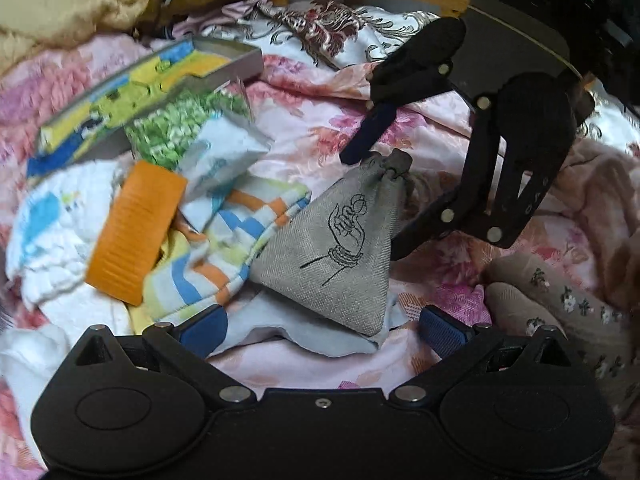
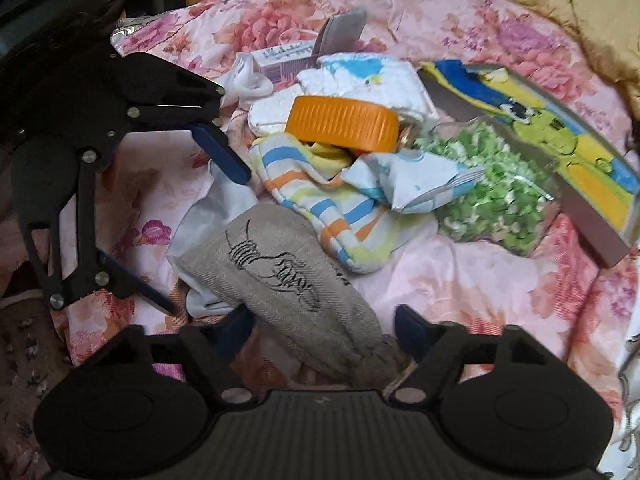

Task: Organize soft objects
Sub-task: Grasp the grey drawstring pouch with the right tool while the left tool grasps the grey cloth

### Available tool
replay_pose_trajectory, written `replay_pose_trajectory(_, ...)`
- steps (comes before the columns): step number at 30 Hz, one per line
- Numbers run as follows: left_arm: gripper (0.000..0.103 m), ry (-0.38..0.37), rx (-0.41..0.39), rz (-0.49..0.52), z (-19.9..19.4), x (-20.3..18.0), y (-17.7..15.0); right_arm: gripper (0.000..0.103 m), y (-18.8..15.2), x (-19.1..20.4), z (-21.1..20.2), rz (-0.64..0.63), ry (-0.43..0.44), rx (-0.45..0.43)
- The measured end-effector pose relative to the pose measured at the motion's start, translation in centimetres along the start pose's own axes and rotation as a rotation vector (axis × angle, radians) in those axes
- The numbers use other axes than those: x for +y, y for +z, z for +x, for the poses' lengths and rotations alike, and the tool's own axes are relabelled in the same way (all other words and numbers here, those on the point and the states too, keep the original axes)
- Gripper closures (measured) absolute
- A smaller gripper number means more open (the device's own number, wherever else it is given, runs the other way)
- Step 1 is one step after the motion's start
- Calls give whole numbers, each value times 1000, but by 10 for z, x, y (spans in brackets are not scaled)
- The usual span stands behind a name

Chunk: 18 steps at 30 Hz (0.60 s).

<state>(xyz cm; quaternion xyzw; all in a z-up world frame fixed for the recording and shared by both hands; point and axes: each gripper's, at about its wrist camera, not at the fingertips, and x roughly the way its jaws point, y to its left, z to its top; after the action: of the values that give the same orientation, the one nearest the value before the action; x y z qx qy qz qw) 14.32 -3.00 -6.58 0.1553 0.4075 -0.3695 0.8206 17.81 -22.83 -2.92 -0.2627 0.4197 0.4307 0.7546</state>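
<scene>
Grey pouch (image 1: 336,248) on the floral bedspread (image 1: 304,136), between both grippers.

Lies lengthwise, cinched neck inside right gripper (image 2: 324,322), base before left gripper (image 1: 320,326); both jaw pairs apart, gripping nothing; right nearer.

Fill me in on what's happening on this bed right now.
A person is sorting soft things on a pink floral bedspread, working with two handheld grippers. Both hover over a grey woven drawstring pouch with a black line drawing. The right gripper straddles the pouch's gathered neck, its jaws not clearly pressing. The left gripper stands open at the pouch's wide bottom end. Beside it lie a striped towel, an orange ribbed lid and a cartoon-printed box.
</scene>
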Motion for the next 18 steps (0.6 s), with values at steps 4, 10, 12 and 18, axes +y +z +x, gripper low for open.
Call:
replay_pose_trajectory(4,1,-18,19,-44,9,8,2,48,-8,-9,-4,73,-2,-21)
replay_pose_trajectory(10,6,-59,44,-131,20,19,6,68,-19,-33,-13,243,38,-76)
replay_pose_trajectory(12,7,-82,52,-189,24,26,5,68,-21,-34,-12,246,43,-82)
replay_pose_trajectory(18,13,-83,83,-248,33,32,3,65,-17,-28,-2,242,27,-69)
